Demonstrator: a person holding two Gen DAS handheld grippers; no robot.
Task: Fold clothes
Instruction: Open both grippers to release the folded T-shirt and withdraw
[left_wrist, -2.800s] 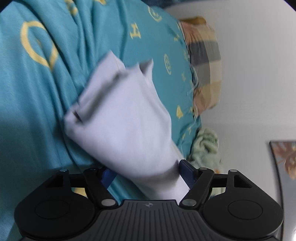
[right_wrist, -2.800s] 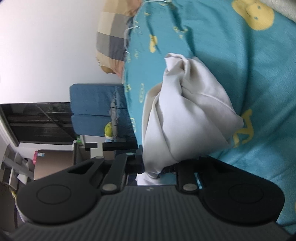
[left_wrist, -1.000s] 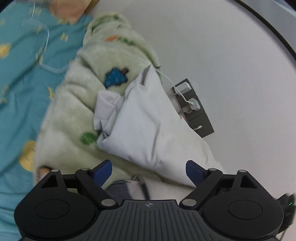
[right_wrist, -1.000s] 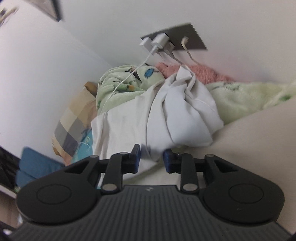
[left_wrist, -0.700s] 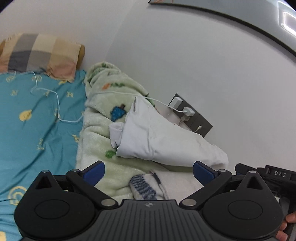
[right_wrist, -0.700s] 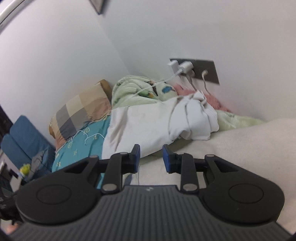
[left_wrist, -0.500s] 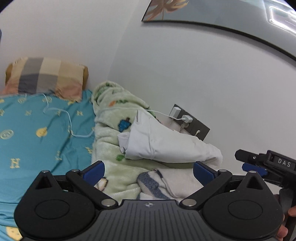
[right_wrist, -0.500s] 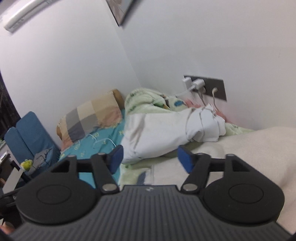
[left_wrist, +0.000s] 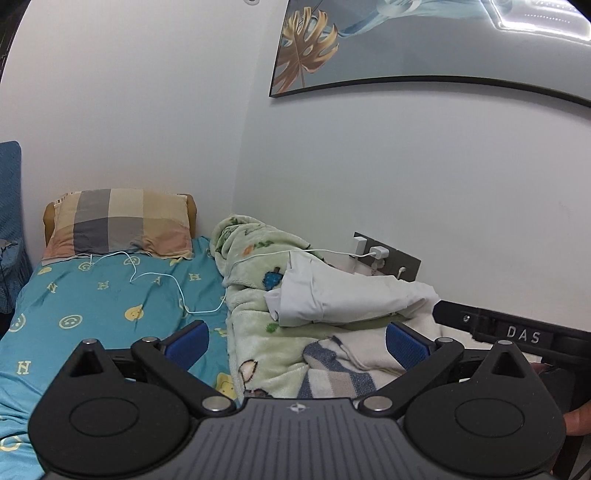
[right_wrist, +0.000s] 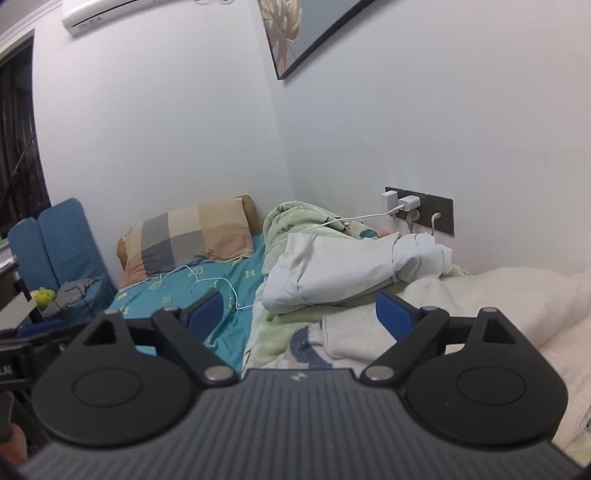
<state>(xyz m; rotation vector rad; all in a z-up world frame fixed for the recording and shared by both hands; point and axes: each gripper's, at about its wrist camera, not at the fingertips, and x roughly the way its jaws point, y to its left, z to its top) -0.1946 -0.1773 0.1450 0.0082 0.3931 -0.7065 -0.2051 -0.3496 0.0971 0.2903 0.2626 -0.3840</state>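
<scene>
Lengthwise along wall, white garment

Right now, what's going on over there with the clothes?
The folded white garment lies on the green fleece blanket by the wall outlet. Both handheld grippers are off it: the left gripper is open and empty, and the right gripper has just been opening, nothing between its fingers.
</scene>
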